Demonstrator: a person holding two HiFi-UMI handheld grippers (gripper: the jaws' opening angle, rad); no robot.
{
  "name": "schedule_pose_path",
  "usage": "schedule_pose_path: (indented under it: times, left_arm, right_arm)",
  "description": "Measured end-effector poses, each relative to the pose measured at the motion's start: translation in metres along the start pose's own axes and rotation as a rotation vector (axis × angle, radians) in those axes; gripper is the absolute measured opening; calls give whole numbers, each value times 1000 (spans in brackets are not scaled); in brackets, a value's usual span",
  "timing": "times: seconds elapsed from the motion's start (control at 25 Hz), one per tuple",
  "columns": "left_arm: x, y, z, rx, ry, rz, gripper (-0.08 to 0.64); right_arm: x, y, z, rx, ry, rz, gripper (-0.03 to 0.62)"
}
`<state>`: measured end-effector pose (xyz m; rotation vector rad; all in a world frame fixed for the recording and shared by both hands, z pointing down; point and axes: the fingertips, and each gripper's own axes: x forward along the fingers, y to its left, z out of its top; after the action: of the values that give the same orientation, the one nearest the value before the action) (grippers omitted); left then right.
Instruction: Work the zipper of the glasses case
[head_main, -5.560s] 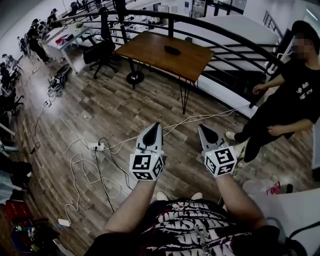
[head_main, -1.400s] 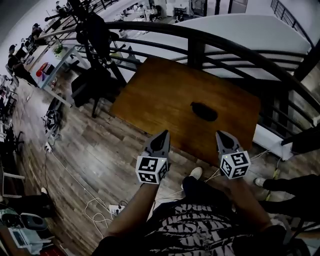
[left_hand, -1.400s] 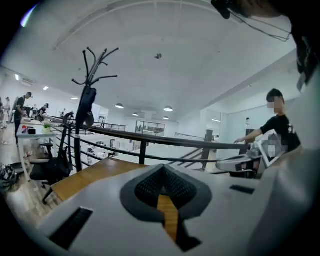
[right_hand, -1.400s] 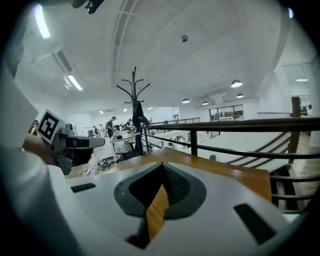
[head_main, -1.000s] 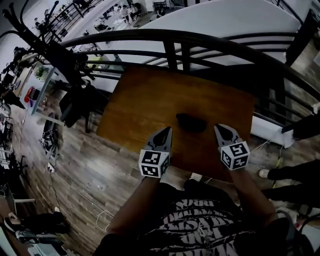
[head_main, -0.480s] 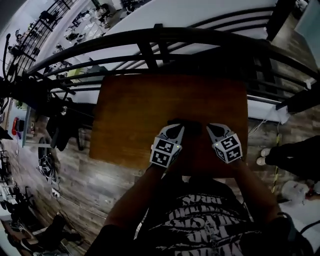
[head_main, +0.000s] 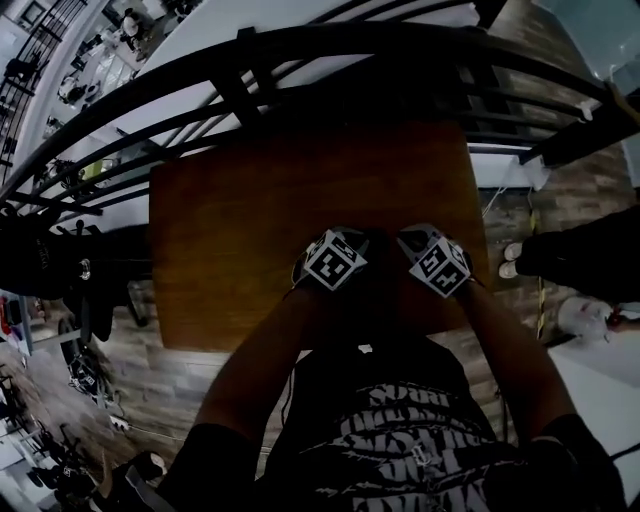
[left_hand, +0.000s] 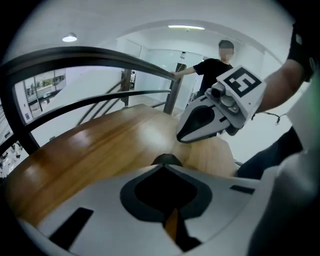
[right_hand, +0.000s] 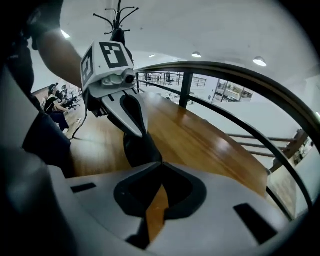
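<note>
The left gripper (left_hand: 162, 166) and right gripper (right_hand: 161, 163), grey and wedge-shaped, hover over a glossy brown wooden table (head_main: 250, 200). Each has its jaws closed tip to tip on nothing. A dark, matte, rounded glasses case (right_hand: 141, 148) lies on the tabletop just beyond both sets of tips. It is too hidden to tell its long axis.

A wooden table (head_main: 240, 220) stands by a curved black railing (head_main: 340, 38) on plank flooring (head_main: 125, 372).
</note>
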<state>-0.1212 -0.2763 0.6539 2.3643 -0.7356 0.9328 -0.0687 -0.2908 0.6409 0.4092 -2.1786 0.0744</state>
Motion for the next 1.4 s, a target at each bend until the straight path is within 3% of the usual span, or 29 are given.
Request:
schedule_pose_path:
  times: [0.24, 0.64, 0.8, 1.16, 1.24, 1.4]
  left_arm:
    - [5, 3, 0, 4, 35, -71, -2]
    - [12, 1, 1, -42, 60, -121, -2]
    - [10, 6, -1, -59, 71, -126, -2]
    - [14, 9, -6, -73, 91, -122, -2]
    - [15, 11, -6, -76, 85, -116, -2]
    - [12, 11, -4, -76, 75, -120, -2]
  right_arm:
    - [22, -3, -18, -89, 87, 94, -2]
    - [45, -2, -35, -350, 94, 325, 1]
    - [51, 1, -27, -446, 67, 409, 69]
    - [59, 12, -28, -870, 28, 474, 67]
    - [59, 11, -28, -883, 24, 481, 61]
    - [60, 10, -26, -807, 13, 461, 25]
